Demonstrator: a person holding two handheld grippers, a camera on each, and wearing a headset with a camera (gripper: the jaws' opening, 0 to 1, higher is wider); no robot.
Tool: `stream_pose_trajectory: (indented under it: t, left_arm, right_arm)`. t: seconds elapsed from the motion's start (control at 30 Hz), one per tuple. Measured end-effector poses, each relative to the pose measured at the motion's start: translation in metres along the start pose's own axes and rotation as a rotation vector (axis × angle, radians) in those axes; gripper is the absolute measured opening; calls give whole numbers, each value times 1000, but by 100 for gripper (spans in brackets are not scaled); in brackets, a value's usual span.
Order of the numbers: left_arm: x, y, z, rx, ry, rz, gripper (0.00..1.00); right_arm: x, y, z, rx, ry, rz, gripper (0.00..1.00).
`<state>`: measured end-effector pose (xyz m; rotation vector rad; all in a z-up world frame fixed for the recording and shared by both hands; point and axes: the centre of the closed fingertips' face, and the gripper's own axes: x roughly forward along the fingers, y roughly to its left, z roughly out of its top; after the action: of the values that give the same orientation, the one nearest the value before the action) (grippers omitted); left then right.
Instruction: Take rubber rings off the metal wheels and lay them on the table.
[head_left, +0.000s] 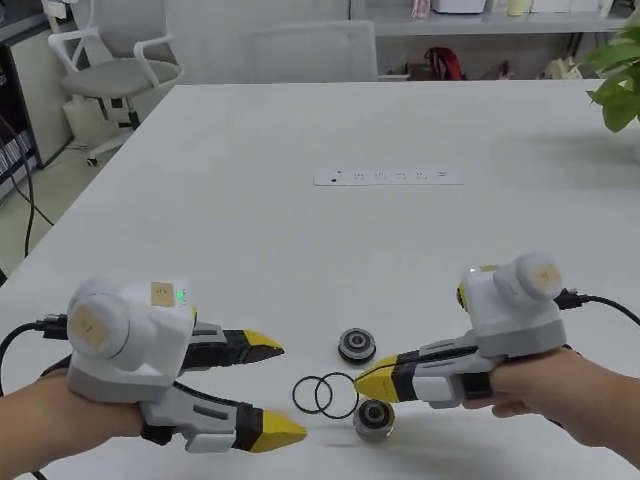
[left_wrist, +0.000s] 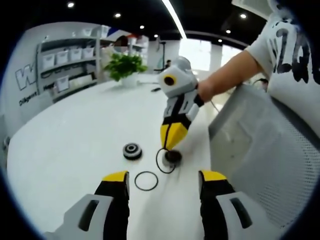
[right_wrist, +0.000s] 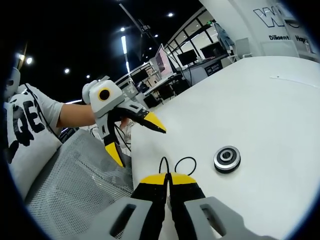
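Looking down at the white table (head_left: 300, 230), we are seeing the left gripper (head_left: 275, 388) hovering low with its yellow-tipped jaws spread wide and gripping nothing at all. Over on the other side, the right gripper (head_left: 372, 380) is pointing in with its jaws pressed tightly together. Its tip is sitting right at the edge of one thin black rubber ring (head_left: 337, 395), though we cannot tell whether that ring is actually nipped between the jaws. A second thin black rubber ring (head_left: 310, 393) is lying flat on the table, overlapping the first, between the two grippers. Just beside the right gripper's tip, on the near side, one small round metal wheel (head_left: 374, 418) is resting on the table. The other round metal wheel (head_left: 357, 345) is sitting a little farther back, apart from both rings. From the left gripper view, we are watching the loose ring (left_wrist: 146, 181) lying just beyond the open jaws. A flat white power strip (head_left: 388, 177) is lying well back along the table's middle.
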<state>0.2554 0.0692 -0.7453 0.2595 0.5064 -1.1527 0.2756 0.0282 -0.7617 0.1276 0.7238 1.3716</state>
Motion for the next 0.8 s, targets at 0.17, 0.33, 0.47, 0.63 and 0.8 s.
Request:
stream_pose_trajectory:
  t: [0.17,0.33,0.47,0.63,0.8]
  left_arm:
    - [-4,1,-6,-7,8,10,62]
    - [-8,3,-9,-12,7,23,63]
    - [-10,3,-11,-12,10,29,64]
    - [-13,4,-12,-12,15,34,64]
    - [-14,4,-14,-14,24,37,65]
  right_arm:
    - [11,-2,-4,-8,34,-22,0]
    - [21,-6,-10,-5,59,-45,0]
    - [26,-9,-12,-8,75,-59,0]
    - [32,-9,-16,-14,90,-72,0]
    - [34,-14,-19,-35,107,-102,0]
